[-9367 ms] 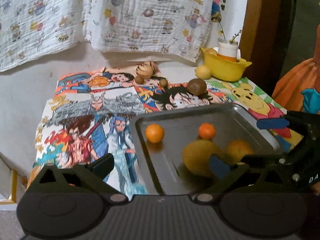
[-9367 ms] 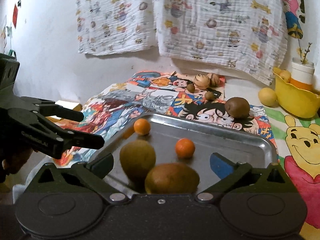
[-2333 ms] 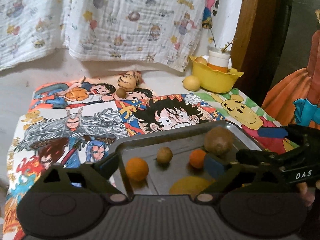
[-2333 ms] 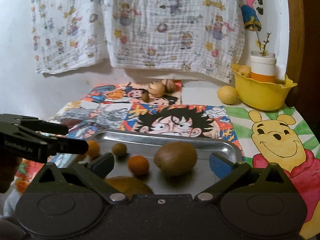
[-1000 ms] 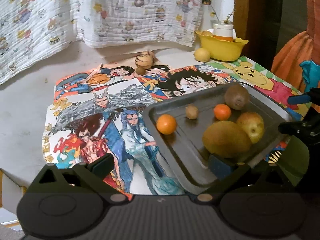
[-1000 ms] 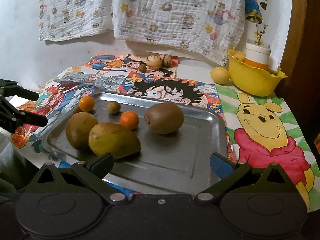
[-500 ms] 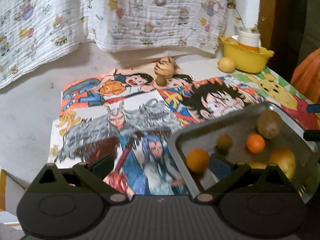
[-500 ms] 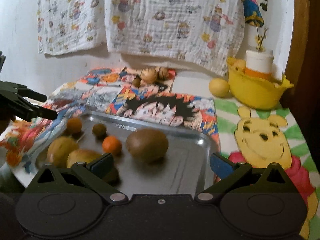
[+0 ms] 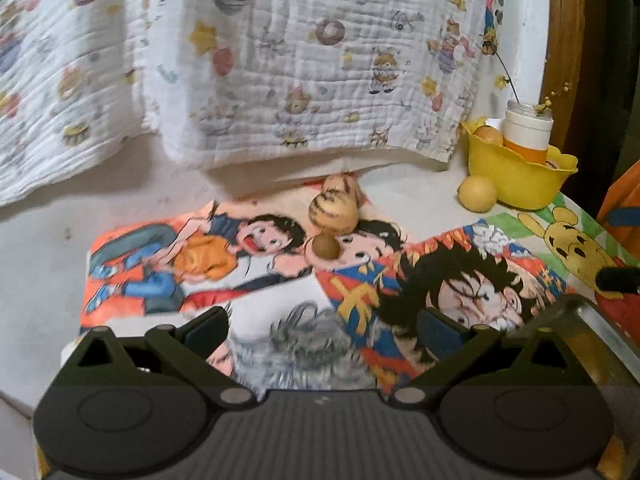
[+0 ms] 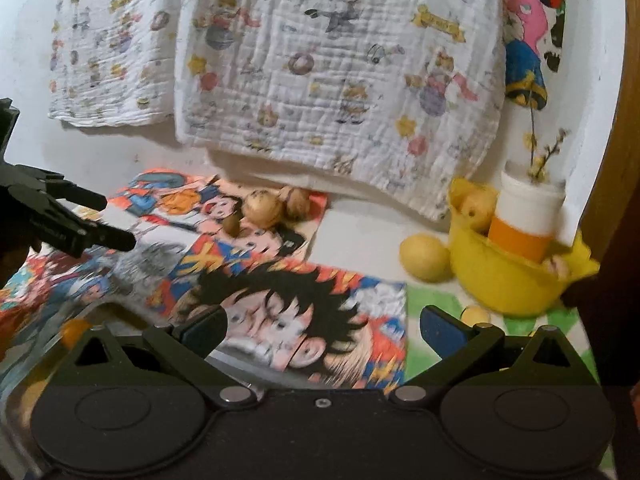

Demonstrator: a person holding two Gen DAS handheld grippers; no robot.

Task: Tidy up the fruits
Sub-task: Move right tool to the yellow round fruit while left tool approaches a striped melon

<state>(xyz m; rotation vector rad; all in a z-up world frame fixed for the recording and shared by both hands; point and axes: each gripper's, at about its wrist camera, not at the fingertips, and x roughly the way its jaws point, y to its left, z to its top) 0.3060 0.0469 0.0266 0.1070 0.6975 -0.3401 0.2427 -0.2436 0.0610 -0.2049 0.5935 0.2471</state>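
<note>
Yellow bowl [image 9: 520, 184] sits far right on the cartoon mat [image 9: 248, 256] in the left view, a lemon [image 9: 477, 193] touching it; left gripper [image 9: 324, 326] spread, empty. Right view: right gripper [image 10: 323, 326] likewise apart over the mat, striped fruit [image 10: 263, 207] ahead.

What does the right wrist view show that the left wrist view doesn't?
Only the right wrist view shows the left gripper from outside, open, and an orange fruit low at left. Only the left wrist view shows the metal tray's corner clearly. Both share the yellow bowl, the lemon beside it and the striped fruits on the cartoon mat.
</note>
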